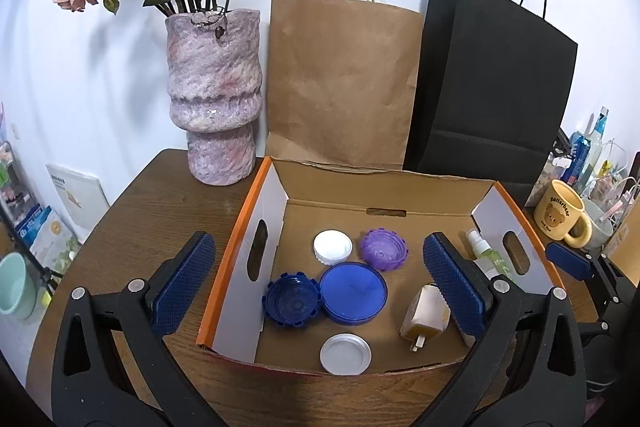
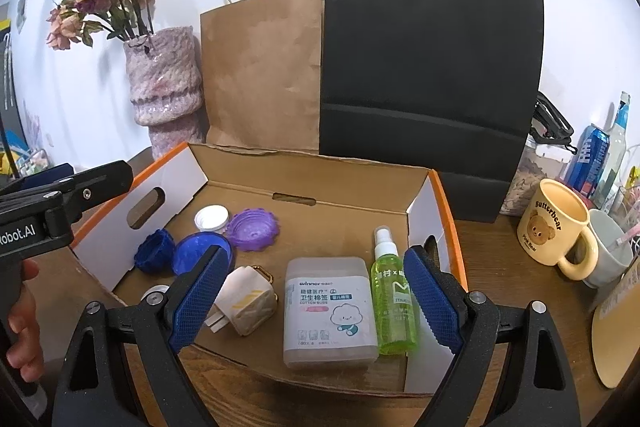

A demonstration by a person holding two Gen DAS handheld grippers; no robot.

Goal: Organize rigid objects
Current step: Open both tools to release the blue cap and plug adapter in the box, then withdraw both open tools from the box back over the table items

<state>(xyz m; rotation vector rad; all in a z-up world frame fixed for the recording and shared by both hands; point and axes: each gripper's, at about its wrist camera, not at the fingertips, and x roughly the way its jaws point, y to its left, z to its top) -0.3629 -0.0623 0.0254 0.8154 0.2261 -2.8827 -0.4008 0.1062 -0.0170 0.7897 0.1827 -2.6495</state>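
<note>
- Left gripper (image 1: 320, 279): jaws held wide apart, nothing clamped, over the left half of the cardboard box (image 1: 384, 187).
- Caps lying on the box floor at left: dark blue cap (image 1: 292, 301), blue lid (image 1: 354, 293), white cap (image 1: 333, 247), purple cap (image 1: 384, 249).
- Plug adapter (image 2: 246, 301), cotton bud box (image 2: 330, 311) and green spray bottle (image 2: 392, 299) lying to the right.
- Right gripper (image 2: 316, 305): jaws apart, empty.

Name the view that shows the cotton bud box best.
The right wrist view: the cotton bud box lies whole and unobstructed on the floor of the carton, with its label legible. In the left wrist view only a pale sliver shows, hidden behind a finger of the left claw.
</note>
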